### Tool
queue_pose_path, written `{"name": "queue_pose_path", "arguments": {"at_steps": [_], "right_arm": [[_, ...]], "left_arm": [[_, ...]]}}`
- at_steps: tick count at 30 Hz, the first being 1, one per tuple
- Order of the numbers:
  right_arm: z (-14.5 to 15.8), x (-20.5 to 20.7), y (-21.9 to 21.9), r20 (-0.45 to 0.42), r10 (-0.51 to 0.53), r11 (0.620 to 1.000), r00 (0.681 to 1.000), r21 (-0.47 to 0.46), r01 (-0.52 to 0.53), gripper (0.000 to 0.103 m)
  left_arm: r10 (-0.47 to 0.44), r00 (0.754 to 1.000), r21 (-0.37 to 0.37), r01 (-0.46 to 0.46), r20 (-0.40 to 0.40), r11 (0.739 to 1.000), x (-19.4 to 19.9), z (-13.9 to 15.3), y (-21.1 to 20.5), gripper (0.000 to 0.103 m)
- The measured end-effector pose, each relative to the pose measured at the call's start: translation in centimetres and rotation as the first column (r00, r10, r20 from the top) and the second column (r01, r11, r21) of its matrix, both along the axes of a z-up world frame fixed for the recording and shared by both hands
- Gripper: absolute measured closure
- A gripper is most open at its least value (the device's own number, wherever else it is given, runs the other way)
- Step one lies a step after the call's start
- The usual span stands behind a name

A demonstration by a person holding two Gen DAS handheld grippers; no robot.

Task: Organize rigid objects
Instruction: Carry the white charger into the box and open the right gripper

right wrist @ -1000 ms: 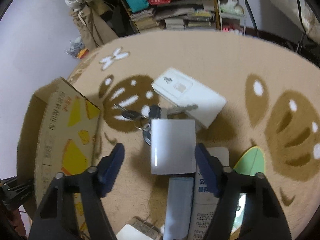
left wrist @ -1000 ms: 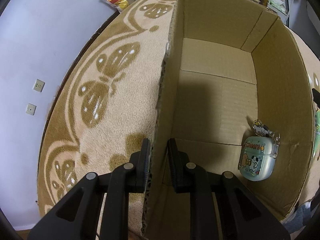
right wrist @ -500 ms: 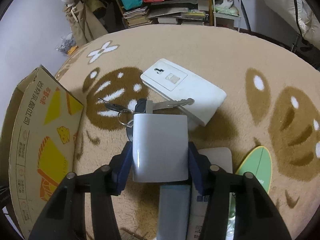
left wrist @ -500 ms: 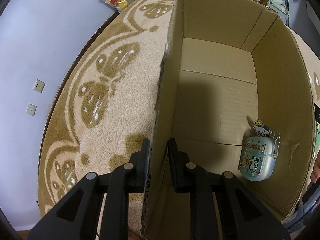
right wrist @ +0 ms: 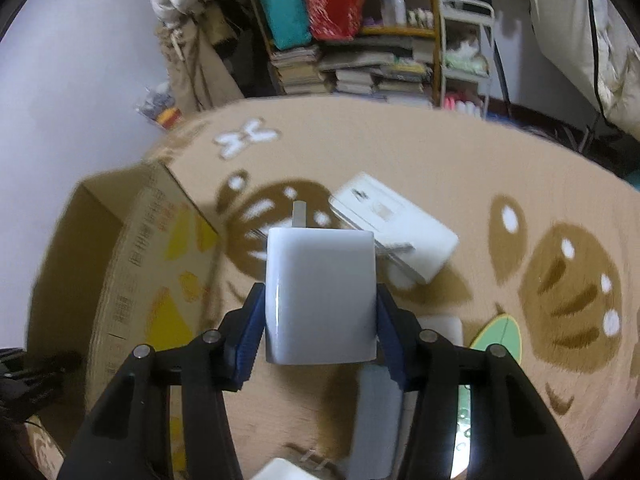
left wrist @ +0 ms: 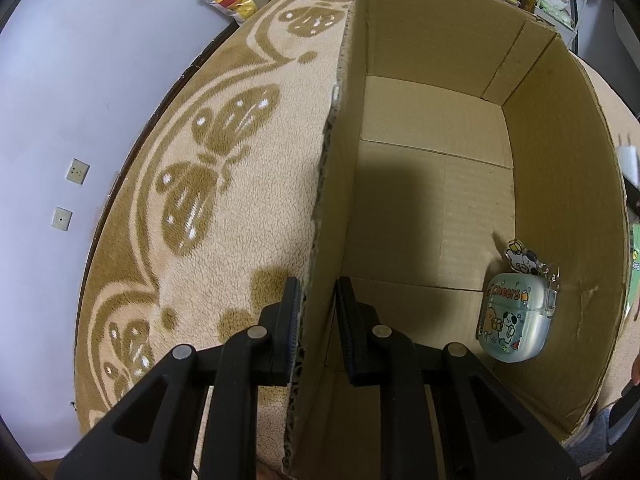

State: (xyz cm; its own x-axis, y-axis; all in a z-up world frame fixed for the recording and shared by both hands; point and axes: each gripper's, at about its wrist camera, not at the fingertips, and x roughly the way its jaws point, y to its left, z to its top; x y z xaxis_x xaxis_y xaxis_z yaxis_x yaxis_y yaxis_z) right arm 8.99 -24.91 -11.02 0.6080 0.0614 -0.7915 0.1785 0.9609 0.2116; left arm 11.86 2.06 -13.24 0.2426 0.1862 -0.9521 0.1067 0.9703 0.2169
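Lifting off the rug, my right gripper (right wrist: 320, 320) now carries the white charger (right wrist: 320, 296), clenched between its blue pads (right wrist: 248, 344); a second ago that charger lay on the rug with the fingers spread wide to either side, and half a second ago they had just closed on it. The keys it lay beside are now mostly hidden behind it, and the flat white box (right wrist: 396, 228) sits farther below. Motion blur suggests I am swinging toward the cardboard box (right wrist: 132, 264) at my left. My left gripper (left wrist: 316, 312) has not shifted: it stays pinched on the near wall of the cardboard box (left wrist: 332, 208), steadying it. Inside, the earbud case (left wrist: 512, 320) rests against the right wall as before. So the pick looks done; the charger's next stop, I judge, is the box interior.
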Motion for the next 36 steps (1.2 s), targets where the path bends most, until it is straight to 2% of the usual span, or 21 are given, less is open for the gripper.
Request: {"name": "queue_pose_path", "arguments": {"at_steps": [8, 14, 29, 36], "right_arm": [[3.8, -0.1, 3.5, 0.122, 0.099, 0.995, 0.988, -0.025, -0.097, 0.047], [5.3, -0.6, 5.9, 0.185, 0.162, 0.987, 0.969, -0.017, -0.161, 0.047], [4.8, -1.4, 10.0, 0.191, 0.282, 0.959, 0.94, -0.031, -0.282, 0.047], [4.4, -1.4, 10.6, 0.182, 0.304, 0.953, 0.935, -0.049, -0.3, 0.047]], "left_arm": [[0.003, 1.0, -0.007, -0.003, 0.0, 1.0, -0.1, 0.0, 0.1, 0.085], [0.008, 1.0, -0.016, -0.008, -0.002, 1.0, -0.1, 0.2, 0.3, 0.085], [0.011, 1.0, -0.024, -0.011, -0.004, 1.0, 0.0, 0.3, 0.4, 0.085], [0.012, 1.0, -0.025, -0.012, -0.005, 1.0, 0.1, 0.3, 0.5, 0.085]]}}
